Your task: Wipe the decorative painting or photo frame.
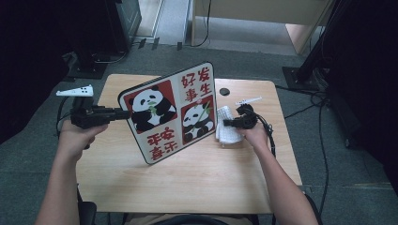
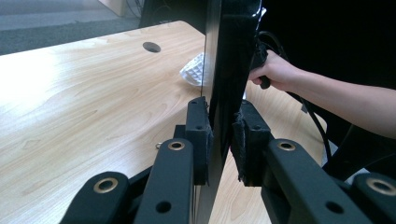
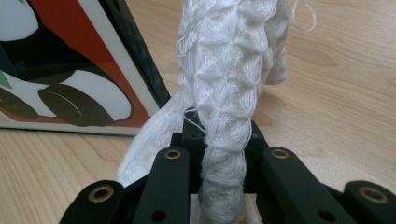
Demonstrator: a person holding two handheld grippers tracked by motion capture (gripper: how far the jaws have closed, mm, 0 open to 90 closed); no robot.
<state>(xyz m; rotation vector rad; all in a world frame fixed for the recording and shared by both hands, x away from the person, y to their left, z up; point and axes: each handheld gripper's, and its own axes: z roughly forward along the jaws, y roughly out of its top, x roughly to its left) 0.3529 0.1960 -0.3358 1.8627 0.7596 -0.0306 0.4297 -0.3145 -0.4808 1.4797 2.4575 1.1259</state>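
Note:
A panda picture board with red panels and Chinese characters stands tilted on its lower edge on the wooden table. My left gripper is shut on the board's left edge; in the left gripper view the black pads clamp the thin dark board edge-on. My right gripper is shut on a white knitted cloth just right of the board. In the right gripper view the cloth bunches up between the jaws, with the board's corner close by at the left.
A round cable hole sits in the table's far side. Black stands and cables ring the table on grey carpet. A person's forearms come in from the near edge at both sides.

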